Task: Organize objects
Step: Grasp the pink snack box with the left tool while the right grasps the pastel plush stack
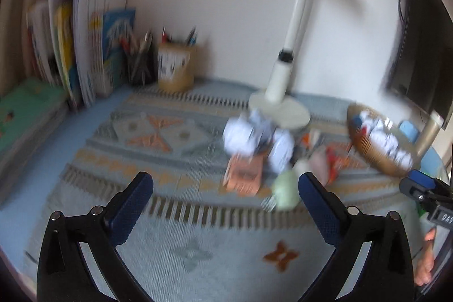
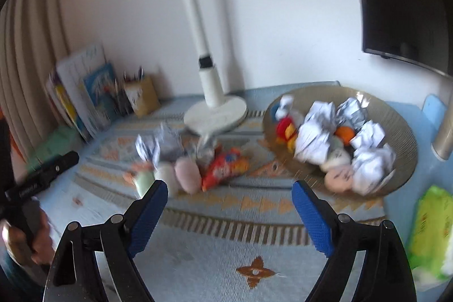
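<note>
Left hand-held gripper (image 1: 225, 187) wide, empty, lower frame above desk (image 1: 175, 259). Right hand-held gripper (image 2: 229, 196) wide, empty; bowl (image 2: 402, 129) upper right.

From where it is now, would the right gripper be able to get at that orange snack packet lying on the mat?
Probably yes. The right gripper is open with nothing between its pads, and the orange snack packet lies just ahead on the mat. Only bare mat separates them, though the pink egg-shaped thing touches the packet's left side.
</note>
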Tool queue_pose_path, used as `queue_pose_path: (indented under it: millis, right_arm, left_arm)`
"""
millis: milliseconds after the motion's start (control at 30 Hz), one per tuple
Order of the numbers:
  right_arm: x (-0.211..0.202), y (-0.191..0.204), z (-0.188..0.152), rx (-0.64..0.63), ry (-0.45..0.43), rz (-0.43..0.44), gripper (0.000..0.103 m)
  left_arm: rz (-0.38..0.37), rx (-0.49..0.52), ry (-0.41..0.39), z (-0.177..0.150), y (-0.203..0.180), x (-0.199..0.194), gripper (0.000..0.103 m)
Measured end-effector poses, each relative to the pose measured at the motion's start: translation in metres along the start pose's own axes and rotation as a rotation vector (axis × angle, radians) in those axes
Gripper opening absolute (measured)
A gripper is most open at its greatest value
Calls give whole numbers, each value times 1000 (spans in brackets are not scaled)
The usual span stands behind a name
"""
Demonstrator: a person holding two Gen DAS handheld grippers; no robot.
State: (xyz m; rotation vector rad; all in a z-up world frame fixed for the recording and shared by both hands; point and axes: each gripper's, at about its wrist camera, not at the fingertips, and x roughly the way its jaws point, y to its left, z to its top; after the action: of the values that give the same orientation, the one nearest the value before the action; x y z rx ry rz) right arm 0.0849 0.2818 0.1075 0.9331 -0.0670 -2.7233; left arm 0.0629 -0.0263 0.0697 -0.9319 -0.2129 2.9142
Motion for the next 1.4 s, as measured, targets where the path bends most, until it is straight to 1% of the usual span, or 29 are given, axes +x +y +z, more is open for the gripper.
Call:
queue_pose_path:
  millis: [67, 133, 167, 200, 233, 300, 367, 467, 500, 533, 567, 633, 667, 733, 800, 867, 933, 967, 1000, 1033, 1100, 1133, 1167, 1200, 1233, 1267, 1333, 1367, 1400]
  right_arm:
    - [15, 10, -22, -30, 5, -11, 88]
    - [30, 11, -34, -32, 31, -30, 88]
    - [36, 12, -39, -30, 46, -29, 88]
    - [40, 13, -41, -37, 55, -40, 88]
    - [41, 15, -42, -51, 55, -54, 88]
    - [43, 17, -43, -72, 50, -56, 89]
    - [49, 19, -43, -81, 75, -76, 89]
    - [50, 19, -41, -83, 86, -77, 89]
    - [51, 19, -39, -71, 97, -73, 89]
    - [54, 18, -36, -51, 117, -60, 89]
    - [58, 15, -32, 3, 151, -10, 89]
    - [72, 10, -21, 144, 231, 130, 89]
    - [82, 10, -15, 226, 273, 210, 89]
    - [101, 12, -3, 331, 323, 300, 87]
    - [122, 20, 8, 391, 358, 349, 80]
    - [141, 29, 13, 430, 394, 362, 79]
    - [157, 36, 13, 471, 418, 336, 79]
    - [162, 38, 12, 502, 420, 322, 80]
    - [160, 38, 13, 523, 385, 300, 80]
    - [162, 38, 15, 537, 367, 267, 79]
    - [167, 36, 17, 574, 341, 258, 77]
    - [169, 36, 20, 574, 330, 235, 71]
    - [171, 38, 22, 557, 326, 211, 68]
    - [173, 41, 26, 520, 318, 185, 56]
    - [177, 43, 27, 497, 313, 186, 51]
    - [180, 44, 27, 484, 318, 210, 50]
    - [179, 47, 26, 437, 303, 209, 48]
    - [177, 45, 24, 424, 300, 231, 48]
    - [174, 45, 24, 414, 299, 252, 48]
  left_arm:
    - [23, -14, 29, -16, 7, 14, 102]
    - [46, -20, 53, -18, 9, 19, 102]
    - [44, -13, 38, -16, 9, 17, 102]
    - [53, -2, 18, -17, 7, 16, 102]
    - [63, 11, 23, -19, 5, 17, 102]
    - [51, 52, 69, -22, -3, 26, 102]
    - [70, 95, 66, -25, -10, 23, 102]
    - [41, 126, 102, -22, -16, 28, 102]
    - [15, 124, 115, -20, -15, 30, 100]
    - [-13, 114, 123, -16, -12, 31, 99]
    - [-25, 103, 132, -12, -9, 33, 99]
    - [-41, 126, 153, 2, -6, 41, 97]
    - [-46, 149, 151, 9, -5, 46, 93]
    - [-81, 179, 185, 17, -5, 61, 82]
    - [-126, 178, 241, 21, -3, 79, 63]
    - [-168, 164, 279, 22, -1, 93, 59]
    - [-202, 169, 292, 21, -3, 102, 59]
    - [-217, 180, 295, 21, -5, 105, 59]
    - [-233, 196, 298, 21, -9, 107, 59]
    - [-231, 209, 299, 21, -13, 109, 59]
    - [-207, 236, 304, 21, -19, 115, 59]
    - [-200, 246, 310, 20, -20, 118, 59]
    - [-199, 250, 323, 19, -22, 122, 59]
    - [-199, 247, 329, 19, -22, 124, 59]
    - [-192, 247, 334, 20, -22, 126, 59]
    - [-182, 257, 330, 20, -24, 127, 59]
    - [-162, 267, 326, 20, -28, 127, 43]
    - [-151, 273, 320, 19, -29, 126, 37]
    - [-149, 275, 320, 19, -28, 124, 37]
